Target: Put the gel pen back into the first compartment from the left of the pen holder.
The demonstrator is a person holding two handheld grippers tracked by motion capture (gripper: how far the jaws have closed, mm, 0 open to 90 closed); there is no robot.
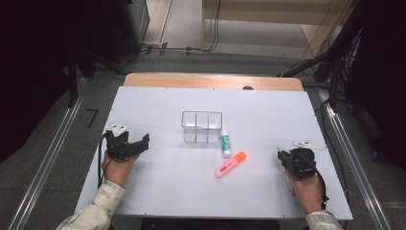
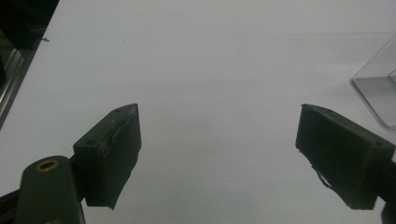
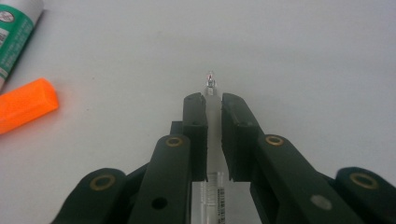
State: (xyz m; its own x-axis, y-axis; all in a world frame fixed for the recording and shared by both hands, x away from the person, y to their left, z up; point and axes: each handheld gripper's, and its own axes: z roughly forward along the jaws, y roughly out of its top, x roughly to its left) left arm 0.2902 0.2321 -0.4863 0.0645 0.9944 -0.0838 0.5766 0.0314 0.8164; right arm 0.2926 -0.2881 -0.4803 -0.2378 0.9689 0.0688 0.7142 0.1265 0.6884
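Right gripper [image 3: 214, 105]: I have its jaws drawn in close on a clear pen [image 3: 212, 140], the pads against its barrel on both sides. In the high view this gripper [image 1: 287, 158] sits near the table's right edge, held from below by my right hand [image 1: 306, 189].
Clear pen: a see-through barrel running lengthwise between the right jaws, its tip poking out just past them and its printed end toward the camera. I cannot tell whether it is lifted off the table or resting on it.
Left gripper [image 2: 219, 135]: jaws standing wide apart, nothing between them but bare table. In the high view it [image 1: 139, 143] is at the left side of the table, with my left hand [image 1: 117, 167] behind it and a pale sleeve [image 1: 98, 208] below.
Orange highlighter [image 1: 231, 164]: lying flat on the table, tilted, between the two grippers and nearer the right one; its cap end shows at the left of the right gripper view [image 3: 25, 105].
Glue stick [image 1: 225, 143]: white and green, lying flat, just beside the organiser's right front corner and close above the highlighter.
Clear organiser [image 1: 201, 126]: a see-through box with compartments, near the table's middle; one corner shows at the right edge of the left gripper view [image 2: 378, 88].
Table [image 1: 182, 187]: a white top.
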